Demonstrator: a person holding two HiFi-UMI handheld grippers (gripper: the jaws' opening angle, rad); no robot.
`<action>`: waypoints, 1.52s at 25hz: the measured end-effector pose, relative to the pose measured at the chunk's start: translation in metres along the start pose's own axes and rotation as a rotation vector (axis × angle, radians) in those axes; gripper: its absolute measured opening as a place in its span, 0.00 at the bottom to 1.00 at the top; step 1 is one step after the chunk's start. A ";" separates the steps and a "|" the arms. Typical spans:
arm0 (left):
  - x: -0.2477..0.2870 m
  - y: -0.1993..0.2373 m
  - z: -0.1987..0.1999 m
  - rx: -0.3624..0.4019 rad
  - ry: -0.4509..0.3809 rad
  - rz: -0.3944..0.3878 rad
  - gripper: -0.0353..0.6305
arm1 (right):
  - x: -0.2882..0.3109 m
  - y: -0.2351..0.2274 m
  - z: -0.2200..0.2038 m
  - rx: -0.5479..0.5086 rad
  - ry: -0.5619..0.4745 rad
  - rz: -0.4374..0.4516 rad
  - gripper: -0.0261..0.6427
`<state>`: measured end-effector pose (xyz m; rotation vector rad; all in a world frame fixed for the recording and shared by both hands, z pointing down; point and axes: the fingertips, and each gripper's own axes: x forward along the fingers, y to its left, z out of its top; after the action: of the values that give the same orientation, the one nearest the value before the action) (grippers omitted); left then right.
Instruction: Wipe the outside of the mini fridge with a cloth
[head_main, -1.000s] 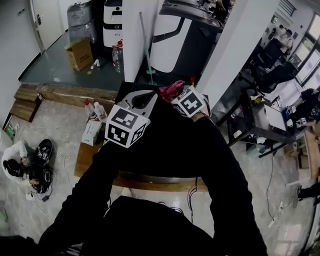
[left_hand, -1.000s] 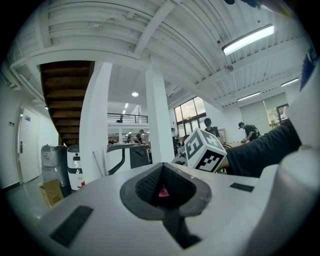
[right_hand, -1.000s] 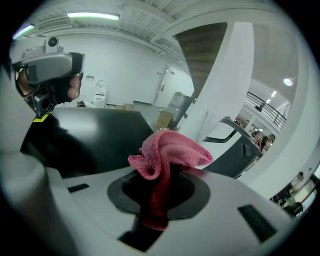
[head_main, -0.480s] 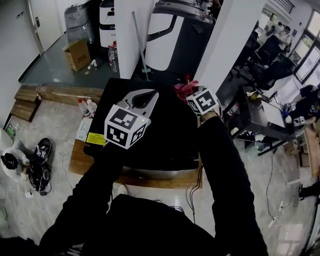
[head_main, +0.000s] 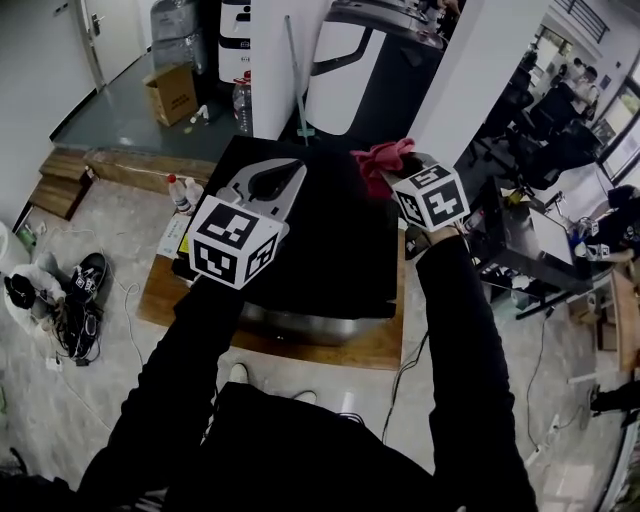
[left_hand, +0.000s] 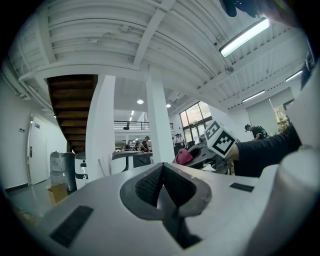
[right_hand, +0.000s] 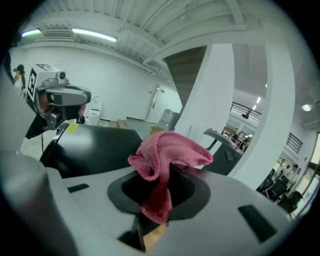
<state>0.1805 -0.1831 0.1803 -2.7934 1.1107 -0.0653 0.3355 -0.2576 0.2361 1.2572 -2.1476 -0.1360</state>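
Left gripper: nearest to you, held over the left part of the mini fridge. Its tongs are pressed together with nothing between them.
Right gripper: a little farther out on your right. Its tongs are clamped on the cloth, which bunches up above them and trails down through the gap.
Cloth: pink and crumpled, carried at the far right corner of the fridge top. No view shows whether it touches the surface.
Mini fridge: black, standing on a wooden platform on the floor, directly below both grippers. Its top runs away from you, from near edge to far edge.
Relation that counts: from the right tongs the fridge top lies down and to the left. In the right gripper view the black surface stretches leftward toward your other gripper. Your right hand holds the cloth and is nearer the right side wall, so it looks like the one to do the wiping.
Next move, as a judgement: lower the cloth until it lies flat, then draw it along the top's long axis. A loose bunch would probably only skim the surface.
Risk: the crumpled cloth could slip from the tongs under sideways drag.
Beyond: spray bottles stand just left of the fridge, and a cardboard box sits farther off.
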 end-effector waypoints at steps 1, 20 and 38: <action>-0.007 0.002 0.004 0.004 -0.011 0.005 0.06 | -0.009 0.009 0.013 -0.014 -0.023 0.001 0.16; -0.172 0.108 -0.006 -0.019 -0.039 0.078 0.06 | -0.002 0.259 0.175 -0.083 -0.158 0.198 0.16; -0.202 0.122 -0.099 -0.111 0.091 0.025 0.06 | 0.099 0.353 0.120 -0.072 0.099 0.257 0.16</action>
<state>-0.0586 -0.1434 0.2633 -2.9002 1.2045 -0.1330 -0.0306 -0.1748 0.3250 0.9191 -2.1762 -0.0413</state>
